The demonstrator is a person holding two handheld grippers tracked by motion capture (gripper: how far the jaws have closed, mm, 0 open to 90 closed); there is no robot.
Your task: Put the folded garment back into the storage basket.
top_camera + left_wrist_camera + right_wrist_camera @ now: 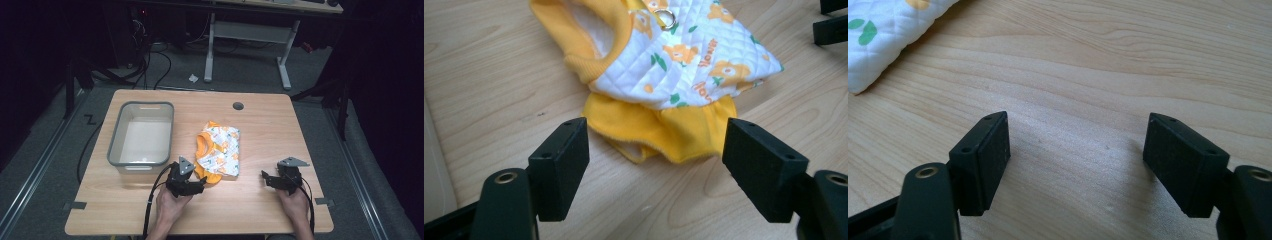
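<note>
A small quilted garment [219, 149], white with orange flowers and yellow-orange trim, lies folded in the middle of the wooden table [260, 120]. My left gripper [201, 184] is open just short of the garment's near left corner. In the left gripper view its jaws stand wide apart on either side of the yellow hem [659, 131], a little short of it, and the garment [684, 55] spreads beyond with a small metal ring [667, 19] on it. My right gripper [265, 178] is open over bare wood to the right of the garment, whose white edge [883, 40] shows in the right gripper view.
A grey plastic tub [142, 135], empty, stands on the left part of the table next to the garment. A round cable hole [238, 106] sits near the table's far edge. Cables trail from both grippers toward the front edge. Beyond the table is a dark floor with a desk frame.
</note>
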